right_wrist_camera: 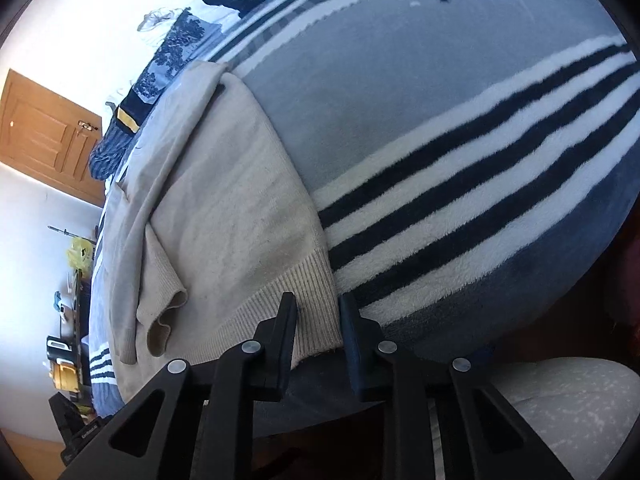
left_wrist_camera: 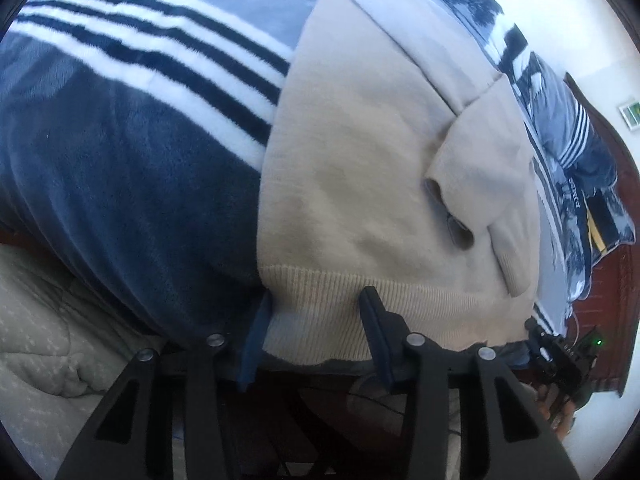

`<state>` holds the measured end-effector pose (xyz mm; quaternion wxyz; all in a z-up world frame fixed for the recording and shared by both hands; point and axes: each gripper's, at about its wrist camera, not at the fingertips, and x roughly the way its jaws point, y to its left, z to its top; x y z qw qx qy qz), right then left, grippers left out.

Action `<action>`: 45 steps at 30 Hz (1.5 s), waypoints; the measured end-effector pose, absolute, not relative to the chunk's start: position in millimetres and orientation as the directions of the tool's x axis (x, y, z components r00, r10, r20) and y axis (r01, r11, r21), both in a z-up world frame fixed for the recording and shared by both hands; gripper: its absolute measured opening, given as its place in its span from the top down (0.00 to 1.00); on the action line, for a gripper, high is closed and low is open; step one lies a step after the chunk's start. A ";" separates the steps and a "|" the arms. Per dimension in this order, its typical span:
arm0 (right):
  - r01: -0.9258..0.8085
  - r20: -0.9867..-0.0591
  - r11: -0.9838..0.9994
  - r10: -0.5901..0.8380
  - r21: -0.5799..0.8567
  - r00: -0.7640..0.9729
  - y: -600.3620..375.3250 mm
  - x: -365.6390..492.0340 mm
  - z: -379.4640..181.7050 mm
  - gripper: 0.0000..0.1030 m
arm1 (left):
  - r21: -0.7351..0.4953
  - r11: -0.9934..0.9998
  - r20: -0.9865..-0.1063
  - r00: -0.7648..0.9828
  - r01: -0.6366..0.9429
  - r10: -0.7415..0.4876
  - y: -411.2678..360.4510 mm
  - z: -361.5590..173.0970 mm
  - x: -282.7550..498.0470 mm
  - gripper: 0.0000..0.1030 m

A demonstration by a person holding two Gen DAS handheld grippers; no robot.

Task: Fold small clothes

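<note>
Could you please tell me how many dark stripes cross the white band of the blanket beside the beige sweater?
3, running side by side. In the left wrist view they slant from upper left down to the sweater: outer, middle, nearest. The sweater may cover their ends.

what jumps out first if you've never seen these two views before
A beige knit sweater lies flat on a blue fleece blanket with bold black and white stripes, its sleeves folded in over the body. Both tools sit at its ribbed hem: the left tool straddles one corner, the right tool the opposite corner, each with knit between its fingers. A wooden door stands far left in the right wrist view.
</note>
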<state>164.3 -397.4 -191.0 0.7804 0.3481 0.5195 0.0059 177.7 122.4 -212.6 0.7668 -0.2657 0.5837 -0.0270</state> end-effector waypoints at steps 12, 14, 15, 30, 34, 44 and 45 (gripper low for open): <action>0.375 -0.792 0.725 0.389 0.578 0.470 -403.6 160.7 -192.9 0.86 | -0.458 0.822 -0.869 0.363 -0.337 -0.336 140.2 -197.3 158.1 0.49; 0.378 -0.792 0.722 0.387 0.579 0.472 -403.7 160.1 -192.4 0.85 | -0.478 0.809 -0.851 0.410 -0.343 -0.329 145.6 -190.0 157.4 0.49; 0.377 -0.791 0.722 0.386 0.579 0.475 -403.4 159.9 -191.4 0.84 | -0.477 0.808 -0.846 0.428 -0.345 -0.318 147.5 -186.1 157.1 0.47; 0.368 -0.797 0.732 0.392 0.573 0.460 -403.6 169.5 -198.3 0.93 | -0.388 0.874 -0.896 0.342 -0.293 -0.283 109.2 -205.1 173.6 0.73; 0.361 -0.781 0.723 0.395 0.589 0.483 -407.1 163.2 -191.5 0.97 | -0.411 0.865 -0.885 0.353 -0.288 -0.304 114.7 -193.3 164.5 0.94; 0.217 -0.766 0.824 0.343 0.523 0.544 -398.9 122.2 -111.8 0.99 | -0.430 0.874 -0.844 0.445 -0.229 -0.298 135.7 -109.4 128.3 0.94; 0.195 -0.779 0.844 0.340 0.499 0.526 -392.0 116.9 -109.9 0.99 | -0.399 0.889 -0.859 0.432 -0.226 -0.275 134.9 -113.0 127.1 0.94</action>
